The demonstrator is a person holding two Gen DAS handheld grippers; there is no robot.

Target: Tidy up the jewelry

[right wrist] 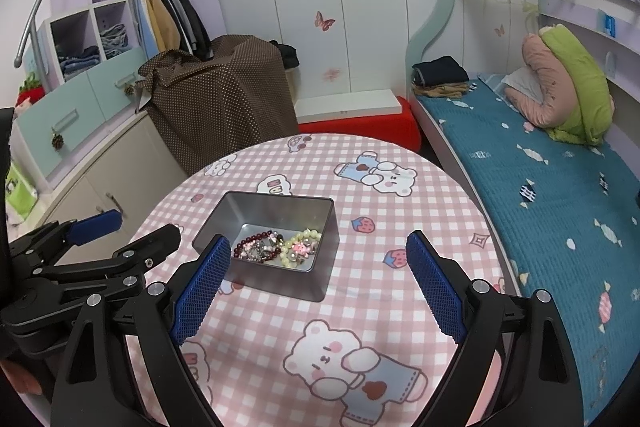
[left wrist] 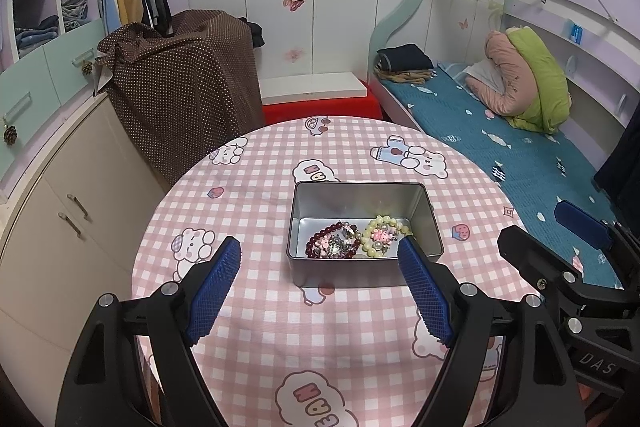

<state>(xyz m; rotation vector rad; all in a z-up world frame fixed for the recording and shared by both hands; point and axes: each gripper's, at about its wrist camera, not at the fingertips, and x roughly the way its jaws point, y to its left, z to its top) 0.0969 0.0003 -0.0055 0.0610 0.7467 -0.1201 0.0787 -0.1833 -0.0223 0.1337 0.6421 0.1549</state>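
Left wrist view: the left gripper point(left wrist: 320, 287) holds its blue fingers point(left wrist: 214, 287) spread wide and empty above the worktop point(left wrist: 248, 339), with the metal tin point(left wrist: 362, 273) at twelve o'clock just past them. The right gripper point(right wrist: 316, 287) is likewise spread and empty, the tin at eleven o'clock. The beaded bracelets point(left wrist: 352, 241) already lie inside, so the sorting looks nearly done; a next move probably means withdrawing or finding a lid. The tin's long axis runs three-to-nine, opening upward.

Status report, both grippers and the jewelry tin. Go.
Left gripper open, empty. Right gripper open, empty. Bead bracelets heaped in the open tin on the table. Nothing blocking.
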